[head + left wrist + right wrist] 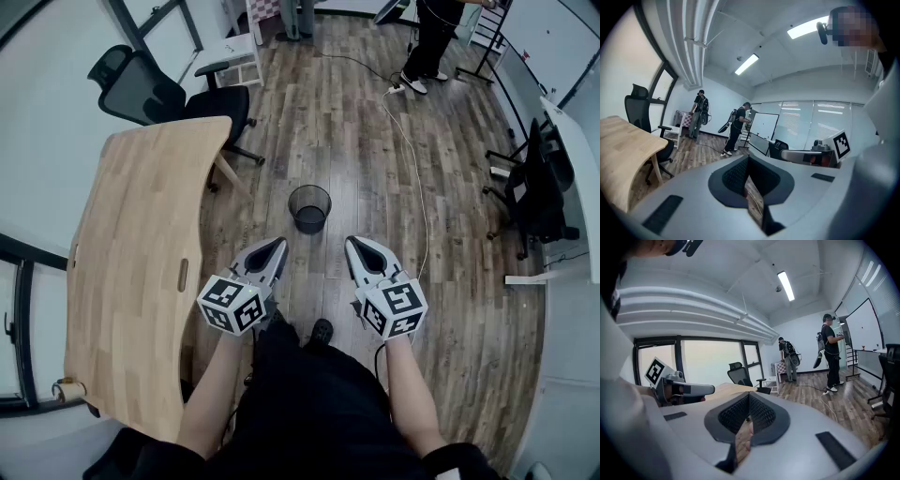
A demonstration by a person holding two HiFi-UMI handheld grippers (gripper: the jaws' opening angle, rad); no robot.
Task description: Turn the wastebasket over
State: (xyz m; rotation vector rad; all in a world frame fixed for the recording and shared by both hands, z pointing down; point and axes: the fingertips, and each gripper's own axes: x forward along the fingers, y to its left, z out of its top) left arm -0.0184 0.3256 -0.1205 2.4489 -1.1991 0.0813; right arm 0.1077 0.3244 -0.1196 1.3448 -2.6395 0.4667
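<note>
A black mesh wastebasket point(309, 207) stands upright on the wood floor, its open mouth up, in the head view. My left gripper point(277, 246) is shut and empty, held a short way in front of and left of the basket. Just right of it my right gripper point(356, 244) hangs shut with nothing between its jaws. Neither touches the basket. In the left gripper view the left gripper point(749, 158) shows its jaws together; the right gripper point(748, 397) shows the same in its own view. Both of these views miss the basket.
A light wooden table point(141, 253) runs along my left. Black office chairs stand at the back left point(141, 89) and at the right point(539, 183). A white cable point(412, 178) trails across the floor right of the basket. People point(433, 37) stand at the far end.
</note>
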